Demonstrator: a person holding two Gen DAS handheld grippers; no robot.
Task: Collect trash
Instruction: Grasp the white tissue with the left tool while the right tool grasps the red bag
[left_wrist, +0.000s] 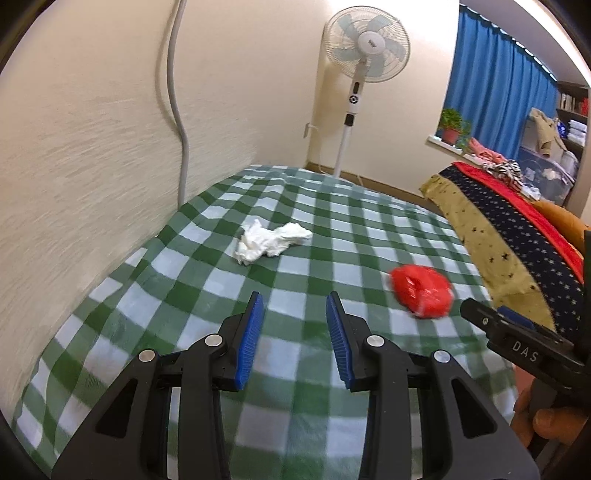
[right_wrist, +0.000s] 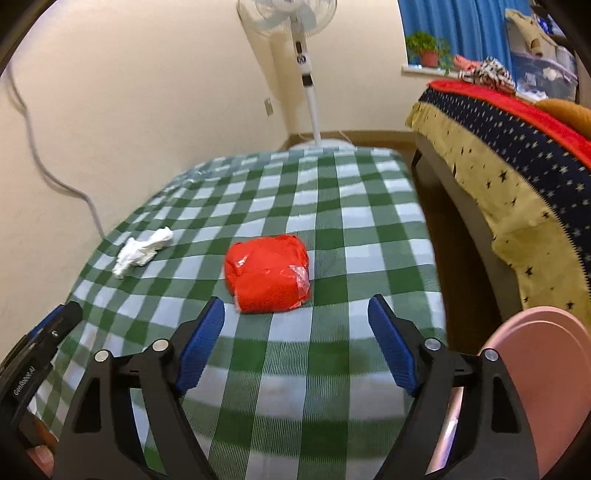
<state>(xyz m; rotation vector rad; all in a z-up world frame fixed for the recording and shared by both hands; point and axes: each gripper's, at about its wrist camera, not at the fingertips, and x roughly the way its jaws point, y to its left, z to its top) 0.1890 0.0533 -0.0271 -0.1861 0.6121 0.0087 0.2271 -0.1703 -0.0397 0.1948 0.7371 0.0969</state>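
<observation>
A crumpled white tissue (left_wrist: 271, 240) lies on the green checked cloth (left_wrist: 332, 229), ahead of my left gripper (left_wrist: 295, 310), which is open and empty above the cloth. A red crumpled plastic wrapper (left_wrist: 421, 290) lies to its right. In the right wrist view the red wrapper (right_wrist: 267, 277) sits just ahead of my right gripper (right_wrist: 297, 314), which is wide open and empty. The tissue (right_wrist: 142, 251) lies far left there. The right gripper's tip shows in the left wrist view (left_wrist: 480, 314).
A pink bin (right_wrist: 546, 369) stands at the lower right beside the table (right_wrist: 369, 206). A bed with starred covers (right_wrist: 517, 147) runs along the right. A standing fan (left_wrist: 360, 74) is behind the table. A grey cable (left_wrist: 177, 110) hangs on the left wall.
</observation>
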